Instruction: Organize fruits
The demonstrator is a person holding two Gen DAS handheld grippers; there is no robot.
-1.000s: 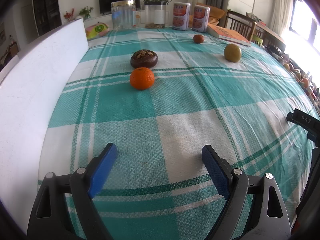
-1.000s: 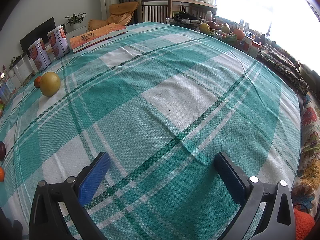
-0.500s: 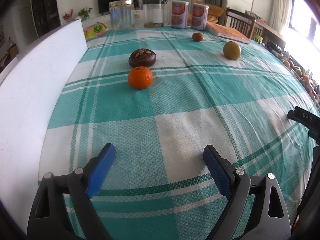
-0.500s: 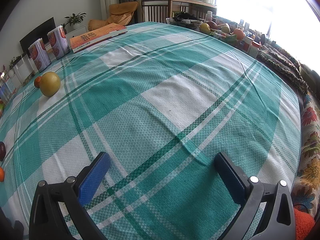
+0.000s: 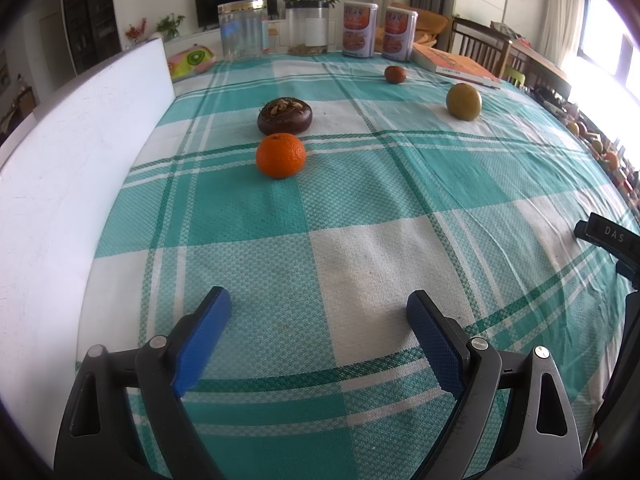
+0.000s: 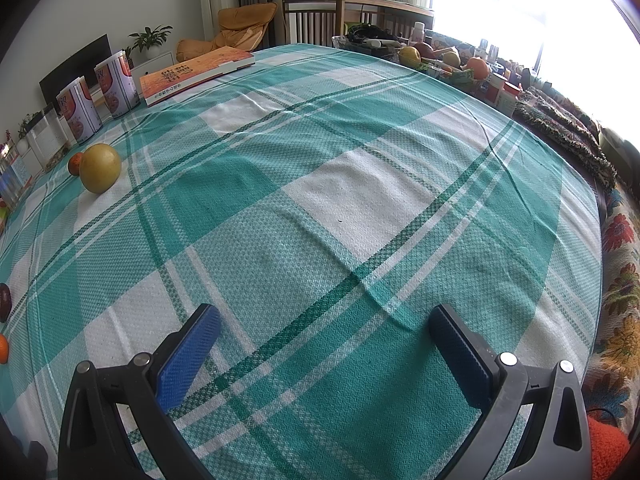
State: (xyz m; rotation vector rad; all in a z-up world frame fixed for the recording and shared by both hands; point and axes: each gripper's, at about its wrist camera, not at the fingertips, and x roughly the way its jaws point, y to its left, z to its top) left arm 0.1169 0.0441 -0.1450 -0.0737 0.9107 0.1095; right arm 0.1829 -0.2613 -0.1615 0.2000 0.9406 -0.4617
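Left hand-held gripper (image 5: 318,308) gapes, facing the orange (image 5: 280,155).

We look from low behind the left tongs (image 5: 318,322), close over the teal-and-white checked cloth of the bench (image 5: 360,208), facing the far end where two red-labelled tins (image 5: 359,29) stand. From behind the right tongs (image 6: 324,330) we sit equally low, facing further rightward toward the bright window side. Both views share the round yellow-green fruit (image 5: 463,101) (image 6: 100,167), the small reddish fruit (image 5: 395,74) (image 6: 75,163) just behind it, and the orange-covered book (image 5: 456,65) (image 6: 196,73).
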